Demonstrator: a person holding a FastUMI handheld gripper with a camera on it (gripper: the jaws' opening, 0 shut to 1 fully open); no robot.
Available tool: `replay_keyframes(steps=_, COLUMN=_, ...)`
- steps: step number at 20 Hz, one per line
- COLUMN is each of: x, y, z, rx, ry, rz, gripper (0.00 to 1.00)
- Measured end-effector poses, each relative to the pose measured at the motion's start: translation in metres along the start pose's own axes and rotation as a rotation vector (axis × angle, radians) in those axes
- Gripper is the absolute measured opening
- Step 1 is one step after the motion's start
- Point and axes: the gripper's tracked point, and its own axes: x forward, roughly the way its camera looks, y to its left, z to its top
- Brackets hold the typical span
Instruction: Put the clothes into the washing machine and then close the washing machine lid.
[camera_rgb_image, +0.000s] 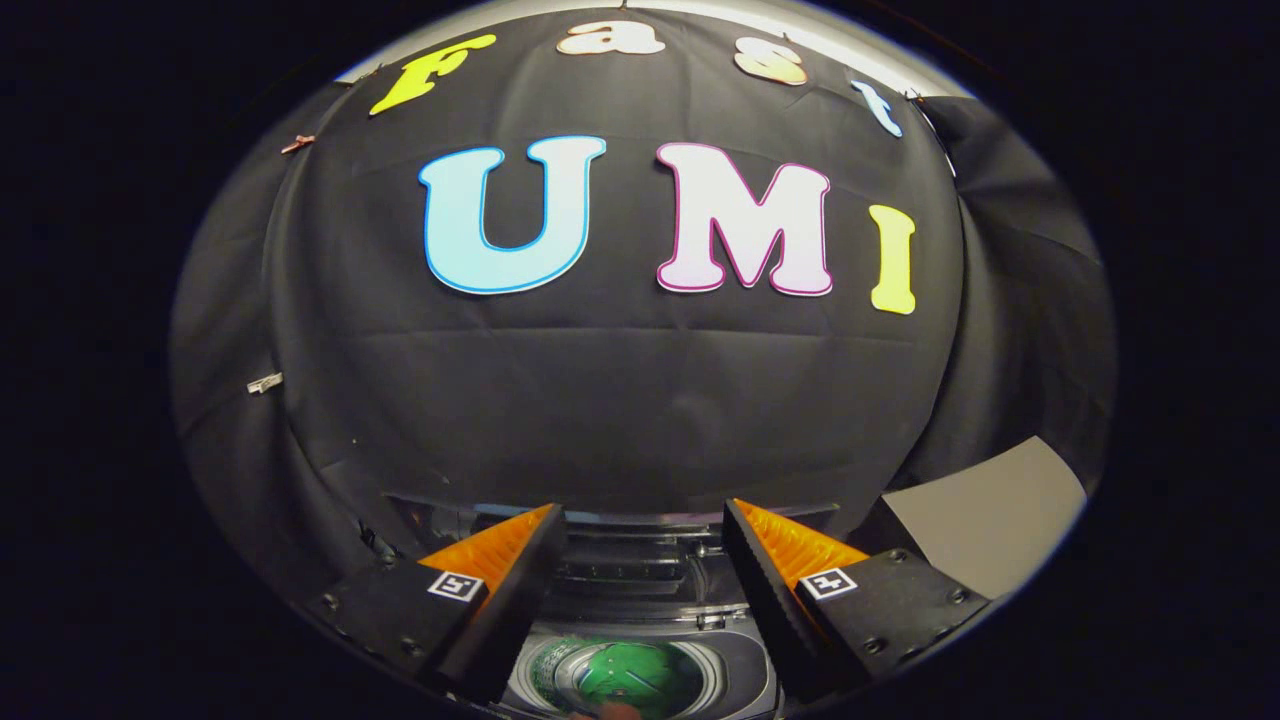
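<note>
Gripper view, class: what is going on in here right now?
A person's hand-held gripper hangs above a top-loading washing machine, fingers spread open and holding nothing. Between and below the fingers, the round drum opening shows, with something green inside, probably clothing. The lid appears open, since the drum is exposed, so closing it is not yet done.

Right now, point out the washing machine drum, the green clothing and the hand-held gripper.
washing machine drum (548, 668), gripper view, its rim left of the clothing.
green clothing (632, 672), gripper view, middle of the fabric.
hand-held gripper (643, 525), gripper view, midway between its open fingertips.
</note>
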Motion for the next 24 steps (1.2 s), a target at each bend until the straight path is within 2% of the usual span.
replay_keyframes(steps=6, x=0.053, y=0.014, z=0.003, rx=-0.011, ry=0.017, rz=0.069, gripper=0.99)
replay_keyframes(steps=11, x=0.084, y=0.012, z=-0.019, rx=-0.032, ry=0.081, rz=0.076, gripper=0.99)
replay_keyframes(steps=12, x=0.082, y=0.013, z=-0.028, rx=-0.037, ry=0.117, rz=0.087, gripper=0.99)
replay_keyframes(steps=15, x=0.075, y=0.013, z=-0.025, rx=0.042, ry=0.088, rz=0.085, gripper=0.98)
replay_keyframes(steps=24, x=0.037, y=0.013, z=-0.034, rx=0.013, ry=0.011, rz=0.11, gripper=1.0)
